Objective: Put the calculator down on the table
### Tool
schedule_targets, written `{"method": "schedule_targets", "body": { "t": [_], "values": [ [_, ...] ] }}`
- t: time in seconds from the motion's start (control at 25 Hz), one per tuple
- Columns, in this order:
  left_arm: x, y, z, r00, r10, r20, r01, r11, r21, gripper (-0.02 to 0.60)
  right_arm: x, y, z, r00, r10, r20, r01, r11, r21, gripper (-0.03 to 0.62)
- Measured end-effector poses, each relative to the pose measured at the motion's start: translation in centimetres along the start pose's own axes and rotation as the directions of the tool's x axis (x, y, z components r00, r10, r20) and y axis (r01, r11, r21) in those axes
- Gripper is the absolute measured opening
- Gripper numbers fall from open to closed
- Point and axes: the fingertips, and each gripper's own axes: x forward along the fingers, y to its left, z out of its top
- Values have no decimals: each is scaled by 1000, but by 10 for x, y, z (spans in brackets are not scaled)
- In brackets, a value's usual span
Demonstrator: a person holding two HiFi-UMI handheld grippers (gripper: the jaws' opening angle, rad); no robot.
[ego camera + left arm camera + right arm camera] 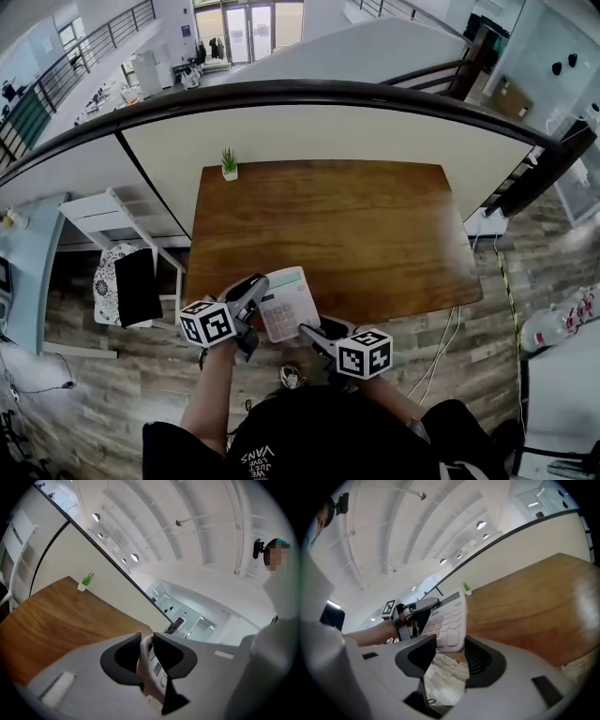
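Observation:
A white calculator (286, 302) with pale keys hangs at the near edge of the brown wooden table (328, 225), tilted, over the table's rim and the floor. My left gripper (251, 298) is shut on its left edge; in the left gripper view the thin edge of the calculator (149, 660) is pinched between the dark jaws. My right gripper (314, 330) holds the near right corner. In the right gripper view that corner of the calculator (449, 625) fills the gap between the jaws, and the left gripper (410, 607) clamps the far side.
A small potted plant (229, 164) stands at the table's far left corner. A curved partition wall (281, 122) runs behind the table. A white shelf unit (112, 220) and a dark chair (131, 286) stand left of it. Cables (448, 342) trail on the floor at the right.

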Motion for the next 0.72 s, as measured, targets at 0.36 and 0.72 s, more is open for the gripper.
{"method": "schedule_targets", "body": {
  "t": [0.36, 0.72],
  "values": [
    [14, 23, 10, 999, -5, -33, 5, 1000, -16, 84, 23, -12, 10, 999, -20, -25, 20, 1000, 20, 192],
    [57, 58, 45, 1000, 6, -15, -7, 1000, -23, 84, 58, -49, 55, 999, -9, -49, 10, 1000, 3, 192]
  ]
}}
